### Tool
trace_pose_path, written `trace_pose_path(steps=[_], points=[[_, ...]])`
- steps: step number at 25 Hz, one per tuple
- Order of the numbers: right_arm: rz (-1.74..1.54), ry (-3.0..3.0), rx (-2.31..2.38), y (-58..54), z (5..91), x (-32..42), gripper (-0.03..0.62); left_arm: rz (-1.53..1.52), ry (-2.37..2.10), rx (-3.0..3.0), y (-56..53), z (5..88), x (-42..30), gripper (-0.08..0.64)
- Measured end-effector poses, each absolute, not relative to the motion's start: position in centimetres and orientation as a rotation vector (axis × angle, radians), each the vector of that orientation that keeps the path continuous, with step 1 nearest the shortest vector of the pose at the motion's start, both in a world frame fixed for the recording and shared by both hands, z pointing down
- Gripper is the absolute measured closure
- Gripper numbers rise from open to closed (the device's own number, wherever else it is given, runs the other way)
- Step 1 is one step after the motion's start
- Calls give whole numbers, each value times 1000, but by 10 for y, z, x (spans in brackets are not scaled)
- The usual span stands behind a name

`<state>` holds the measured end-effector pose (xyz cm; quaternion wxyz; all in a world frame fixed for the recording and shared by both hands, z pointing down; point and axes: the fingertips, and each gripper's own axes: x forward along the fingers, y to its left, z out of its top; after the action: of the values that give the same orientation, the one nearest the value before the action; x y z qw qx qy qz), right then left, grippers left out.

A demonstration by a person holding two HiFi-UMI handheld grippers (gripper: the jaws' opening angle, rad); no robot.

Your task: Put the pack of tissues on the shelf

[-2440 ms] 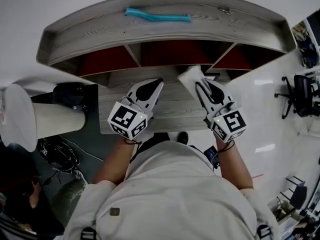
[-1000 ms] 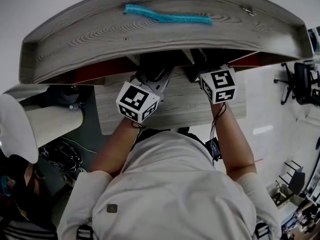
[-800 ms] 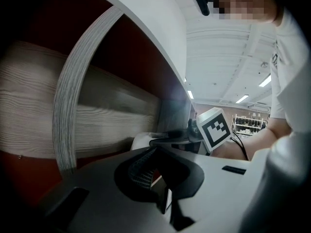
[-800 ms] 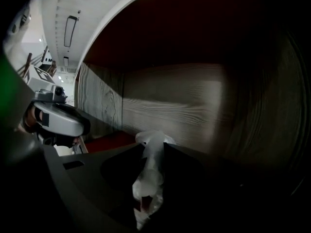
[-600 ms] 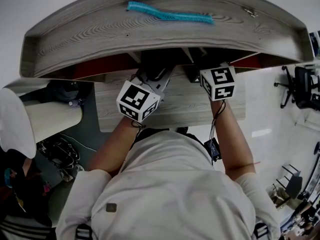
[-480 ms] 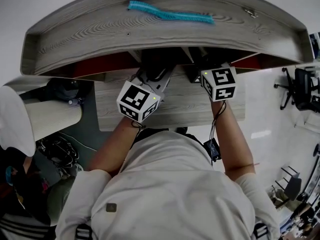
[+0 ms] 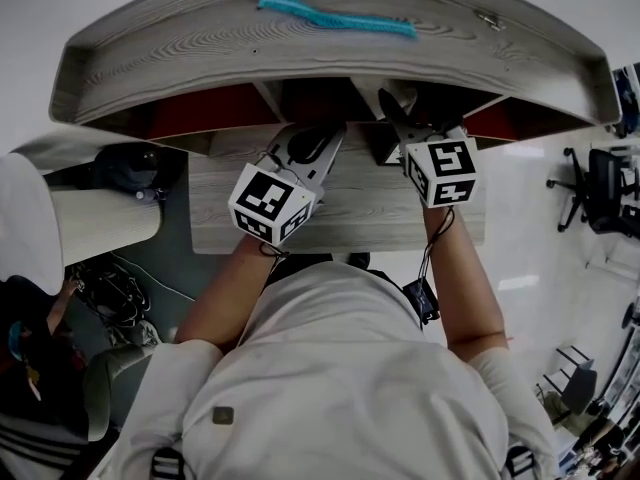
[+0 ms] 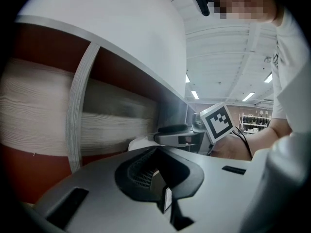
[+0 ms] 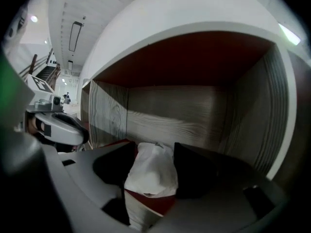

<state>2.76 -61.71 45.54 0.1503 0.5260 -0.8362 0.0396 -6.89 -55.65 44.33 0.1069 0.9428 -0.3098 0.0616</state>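
The right hand-held gripper (image 9: 148,161) is clenched on the white pack of tissues (image 9: 151,174), a black pad against each side. The pack sits on the red floor of a shelf (image 7: 300,63) compartment with wood-grain walls. The left hand-held gripper (image 8: 163,200), jaws together and empty, rests just beside it over the tabletop (image 7: 350,218). A turquoise ruffled strip (image 7: 335,16) lies on the shelf's top.

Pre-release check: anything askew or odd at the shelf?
Nothing spilled or damaged. The pack of tissues, somewhat crumpled, sits between the right tool's jaws inside a compartment of the shelf. The only stray item is a teal strip lying loose on the shelf top.
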Motion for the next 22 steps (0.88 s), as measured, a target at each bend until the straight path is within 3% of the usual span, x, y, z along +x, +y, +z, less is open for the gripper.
trace_pose_path(steps=[19,22], points=[[69,-2549,1395,-512,408,34,334,119,-1069,2807,-465,397,-55,546],[64,-2573,1367,-487,405,36,358,112,-1094,2806,-443,393,-53,546]])
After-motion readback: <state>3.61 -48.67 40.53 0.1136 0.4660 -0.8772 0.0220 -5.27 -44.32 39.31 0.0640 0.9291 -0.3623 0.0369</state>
